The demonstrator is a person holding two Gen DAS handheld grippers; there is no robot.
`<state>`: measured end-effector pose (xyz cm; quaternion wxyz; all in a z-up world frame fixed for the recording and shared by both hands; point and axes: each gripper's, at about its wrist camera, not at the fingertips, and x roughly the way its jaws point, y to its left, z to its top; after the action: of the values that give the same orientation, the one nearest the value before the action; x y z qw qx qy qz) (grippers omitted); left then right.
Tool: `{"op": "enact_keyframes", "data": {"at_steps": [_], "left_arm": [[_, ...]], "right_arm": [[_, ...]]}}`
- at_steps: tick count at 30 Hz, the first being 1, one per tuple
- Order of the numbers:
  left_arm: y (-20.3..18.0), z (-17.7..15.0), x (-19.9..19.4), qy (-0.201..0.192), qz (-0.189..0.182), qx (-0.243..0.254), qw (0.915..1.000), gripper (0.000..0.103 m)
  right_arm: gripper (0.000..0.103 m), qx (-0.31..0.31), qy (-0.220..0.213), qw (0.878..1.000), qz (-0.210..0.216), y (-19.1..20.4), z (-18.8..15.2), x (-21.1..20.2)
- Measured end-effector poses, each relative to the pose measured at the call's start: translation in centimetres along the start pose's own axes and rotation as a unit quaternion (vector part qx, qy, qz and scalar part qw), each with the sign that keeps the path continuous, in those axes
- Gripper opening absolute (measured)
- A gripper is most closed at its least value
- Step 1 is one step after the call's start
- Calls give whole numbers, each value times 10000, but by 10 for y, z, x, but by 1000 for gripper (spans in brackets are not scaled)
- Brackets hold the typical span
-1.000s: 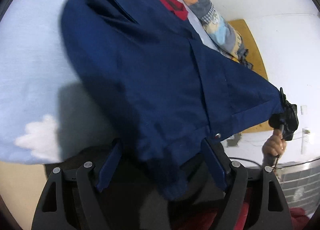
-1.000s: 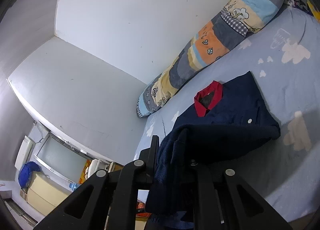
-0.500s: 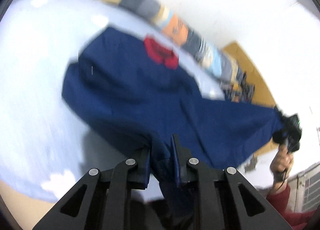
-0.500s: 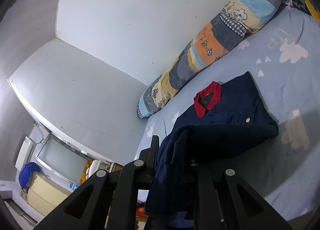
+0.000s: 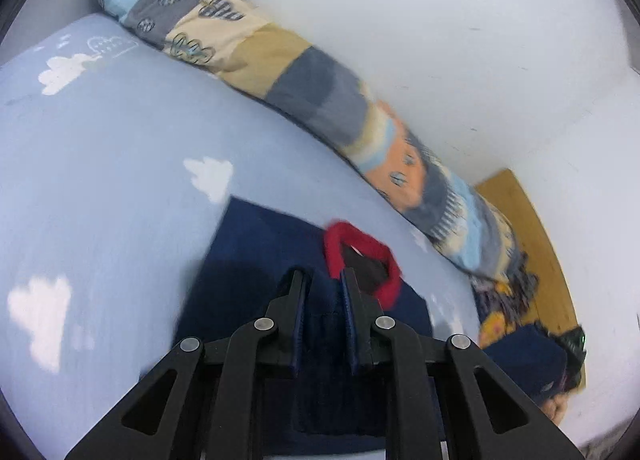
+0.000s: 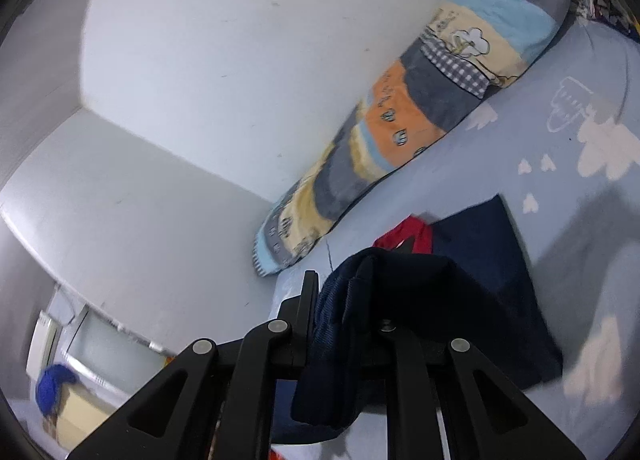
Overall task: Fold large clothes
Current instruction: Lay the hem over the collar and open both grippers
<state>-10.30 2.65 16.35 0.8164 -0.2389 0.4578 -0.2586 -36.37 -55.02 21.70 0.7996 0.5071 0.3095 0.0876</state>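
- No readable text, label, brand, number or sign anywhere in either view.
- Only pictures on the pale blue bedsheet (image 5: 100, 187): white clouds and small outline drawings, no letters.
- Only small leaf and tree motifs on the patchwork bolster (image 6: 420, 107), too blurred to tell more.
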Motion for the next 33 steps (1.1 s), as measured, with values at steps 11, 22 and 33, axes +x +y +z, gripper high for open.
{"op": "enact_keyframes", "data": {"at_steps": [11,22,33], "left_arm": [[51,85,123,-296,551,-1001,9930,69],[-29,2,158,337,617,1453,9869,71],[32,-52,165,288,1830,941,9782,71]], "right_arm": [[54,1325,3,9852,-1083,-137,69,135],[67,333,113,9973,-639,-104,53,125],[31,-254,997,9526,-2862,-170,-31,123]]}}
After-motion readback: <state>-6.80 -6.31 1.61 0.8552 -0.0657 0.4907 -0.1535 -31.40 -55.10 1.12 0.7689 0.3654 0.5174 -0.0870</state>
